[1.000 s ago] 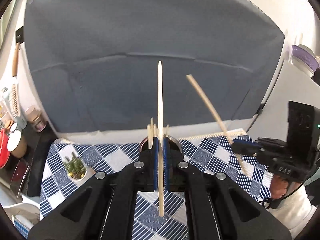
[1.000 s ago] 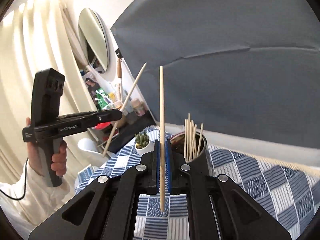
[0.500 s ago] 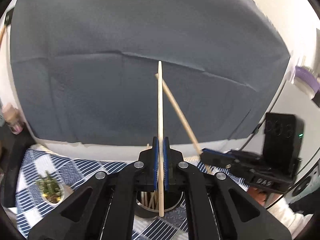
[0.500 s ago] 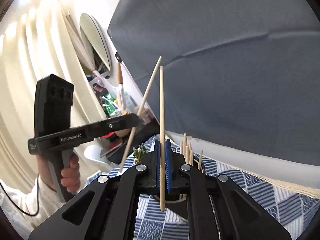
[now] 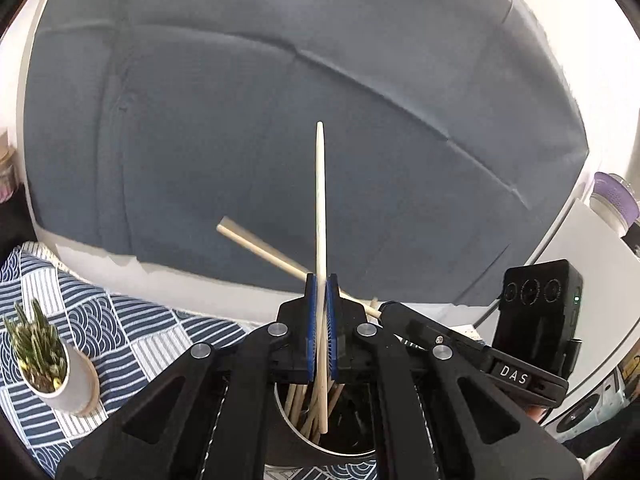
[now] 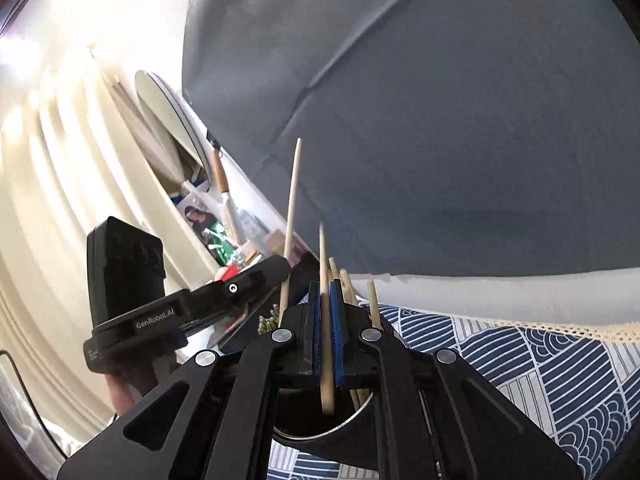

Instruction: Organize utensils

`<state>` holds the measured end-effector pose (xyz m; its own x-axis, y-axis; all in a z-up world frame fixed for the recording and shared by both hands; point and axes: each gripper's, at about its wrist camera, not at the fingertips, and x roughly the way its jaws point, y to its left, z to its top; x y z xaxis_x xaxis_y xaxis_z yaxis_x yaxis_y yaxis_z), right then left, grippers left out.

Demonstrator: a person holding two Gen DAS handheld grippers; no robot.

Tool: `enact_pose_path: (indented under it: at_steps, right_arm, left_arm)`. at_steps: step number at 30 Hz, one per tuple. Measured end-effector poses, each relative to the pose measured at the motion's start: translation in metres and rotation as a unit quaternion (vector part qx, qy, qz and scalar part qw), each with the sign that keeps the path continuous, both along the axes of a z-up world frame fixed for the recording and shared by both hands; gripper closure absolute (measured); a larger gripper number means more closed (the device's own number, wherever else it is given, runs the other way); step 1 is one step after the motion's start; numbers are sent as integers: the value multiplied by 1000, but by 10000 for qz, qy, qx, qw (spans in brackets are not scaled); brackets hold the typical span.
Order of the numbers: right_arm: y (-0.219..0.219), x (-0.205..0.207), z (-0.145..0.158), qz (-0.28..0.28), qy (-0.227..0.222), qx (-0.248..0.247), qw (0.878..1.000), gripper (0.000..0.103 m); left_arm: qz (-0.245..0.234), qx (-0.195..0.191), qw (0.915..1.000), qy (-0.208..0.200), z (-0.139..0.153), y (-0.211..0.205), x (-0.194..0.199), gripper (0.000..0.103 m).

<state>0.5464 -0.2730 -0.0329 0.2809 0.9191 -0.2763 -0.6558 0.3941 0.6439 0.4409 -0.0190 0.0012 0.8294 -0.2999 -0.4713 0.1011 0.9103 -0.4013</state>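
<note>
Left wrist view: left gripper [image 5: 321, 320] pinches chopstick [image 5: 320, 208] above holder [image 5: 288, 436].

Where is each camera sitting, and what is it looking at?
Left wrist camera: on the left tool, looking along its chopstick down into the cup; the right tool shows beside it.
Right wrist camera: on the right tool, looking along its chopstick over the same cup; the left tool and a hand show.
Both see: cup, checked cloth, grey backdrop.
</note>
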Motion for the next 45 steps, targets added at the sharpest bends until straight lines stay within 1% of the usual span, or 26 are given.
enact_pose_path:
  at_steps: [3, 7, 9, 12, 17, 18, 20, 22, 26, 27, 28, 30, 31, 32, 33, 34, 35, 36, 37, 38, 39, 40, 41, 42, 43, 45]
  right_arm:
    - [6, -8, -3, 146, -58, -174, 9997, 98]
    - [1, -16, -2, 142, -23, -234, 9996, 98]
    - [-5, -17, -3, 106, 75, -215, 9997, 98]
    - [-6, -20, 0, 114, 52, -346, 9993, 98]
    - [-26, -35, 16, 85, -57, -599, 9982, 98]
    - [-30, -37, 18, 87, -63, -648, 9978, 98]
    - [-39, -45, 26, 26, -123, -826, 9965, 98]
    - [-47, -50, 33, -72, -156, -928, 9955, 98]
    - [-51, -55, 50, -90, -327, -1085, 9935, 98]
    - [-50, -56, 52, -88, -348, -1145, 9928, 98]
    - [-49, -56, 54, -153, -379, -1194, 9920, 98]
    - [-44, -56, 57, -138, -404, -1213, 9917, 98]
    - [-41, -56, 59, -151, -460, -1254, 9909, 96]
    - [-37, -56, 60, -151, -490, -1319, 9899, 95]
    - [-32, -57, 61, -176, -547, -1440, 9879, 94]
    - [-28, -58, 62, -191, -598, -1518, 9864, 93]
    - [-25, -59, 63, -184, -618, -1571, 9855, 89]
    - [-21, -60, 63, -192, -629, -1624, 9845, 70]
    - [-18, -62, 63, -307, -679, -1723, 9822, 55]
    - [-17, -63, 63, -390, -709, -1764, 9810, 34]
    - [-15, -66, 64, -491, -775, -1800, 9794, 33]
    - [-13, -67, 65, -521, -804, -1809, 9788, 32]
    - [-12, -67, 65, -539, -795, -1820, 9786, 23]
    - [-11, -67, 64, -586, -783, -1852, 9778, 16]
    - [-10, -68, 64, -671, -798, -1918, 9759, 16]
    - [-7, -71, 63, -787, -846, -2066, 9716, 16]
  left_arm:
    - [-54, 176, 9998, 99, -5, -4, 0, 98]
    - [-77, 12, 9999, 75, -7, -1, -6, 98]
    - [-112, -44, 9998, 155, -10, -1, -6, 98]
    - [-139, -29, 9997, 215, -12, 0, -12, 98]
    - [-165, -26, 9995, 264, -9, 3, -25, 98]
    - [-167, 5, 9995, 281, -13, 4, -23, 98]
    - [-161, 66, 9994, 299, -13, 2, -27, 98]
    - [-182, 34, 9993, 315, -12, 2, -32, 98]
    - [-189, 114, 9992, 325, -7, -1, -42, 97]
    - [-179, 118, 9993, 313, -5, 0, -44, 94]
    - [-165, 107, 9993, 308, -4, 1, -46, 90]
    - [-130, 89, 9995, 290, -1, 3, -52, 85]
    - [-114, 110, 9995, 281, 0, 3, -54, 81]
    - [-87, 145, 9995, 276, 1, 4, -56, 74]
    - [-45, 190, 9995, 264, 3, 6, -60, 69]
    - [20, 233, 9994, 246, 5, 7, -64, 57]
    - [64, 251, 9994, 225, 6, 9, -67, 46]
    - [123, 257, 9994, 193, 7, 11, -72, 41]
    - [192, 255, 9993, 177, 8, 14, -76, 34]
    - [240, 259, 9992, 169, 8, 16, -79, 30]
    - [300, 271, 9990, 172, 9, 19, -82, 27]
    - [387, 293, 9986, 205, 8, 22, -85, 19]
    - [455, 315, 9982, 228, 7, 24, -88, 13]
    - [496, 336, 9979, 242, 6, 26, -89, 11]
    - [554, 390, 9973, 294, 4, 27, -92, 6]
    - [585, 509, 9961, 418, 0, 29, -94, 6]
